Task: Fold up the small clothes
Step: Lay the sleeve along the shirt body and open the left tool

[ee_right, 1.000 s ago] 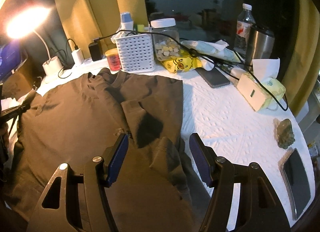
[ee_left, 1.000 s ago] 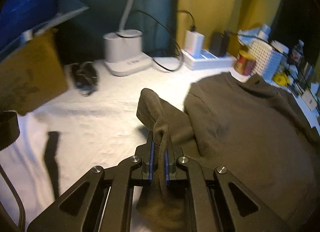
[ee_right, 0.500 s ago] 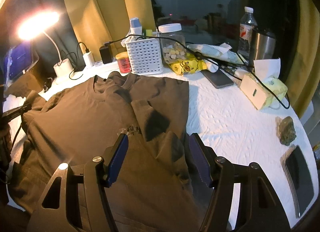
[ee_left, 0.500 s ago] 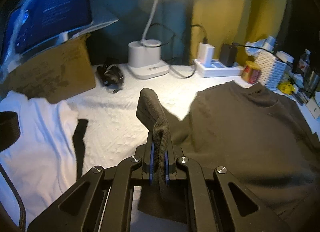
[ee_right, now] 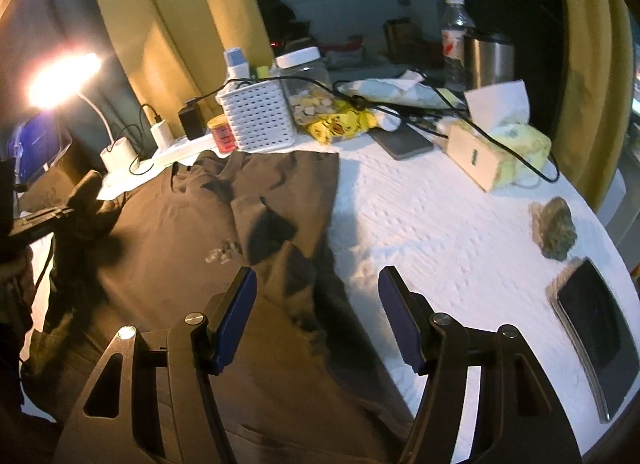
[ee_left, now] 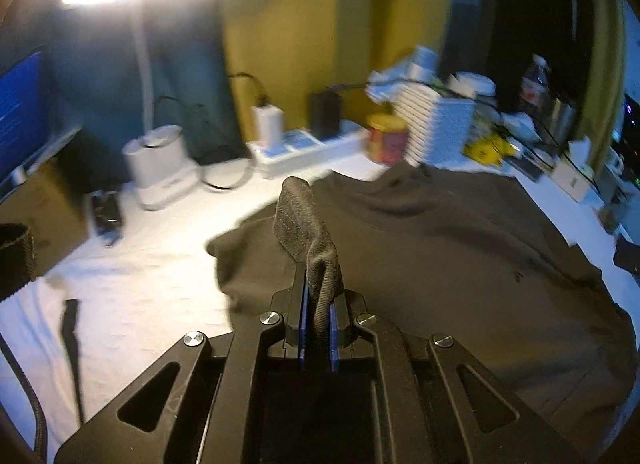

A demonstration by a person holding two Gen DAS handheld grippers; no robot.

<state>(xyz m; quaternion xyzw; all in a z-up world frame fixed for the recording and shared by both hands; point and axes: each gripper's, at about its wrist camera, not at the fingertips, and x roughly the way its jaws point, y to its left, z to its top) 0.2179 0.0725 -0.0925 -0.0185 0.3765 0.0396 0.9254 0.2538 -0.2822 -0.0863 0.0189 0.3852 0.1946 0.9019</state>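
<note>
Brown t-shirt (ee_right: pixel 168 232): right side folded; left claw (ee_left: pixel 318 328) grips left sleeve (ee_left: pixel 304 224), unfolded; right claw (ee_right: pixel 316 324) released.

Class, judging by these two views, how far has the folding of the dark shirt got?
Done: the shirt's right side is already folded inward, its edge running straight down the white table cover. In hand: the left gripper is shut on the left sleeve, lifted over the body. Left: laying that sleeve down, then folding lengthwise. The right gripper is open, holding nothing.
</note>
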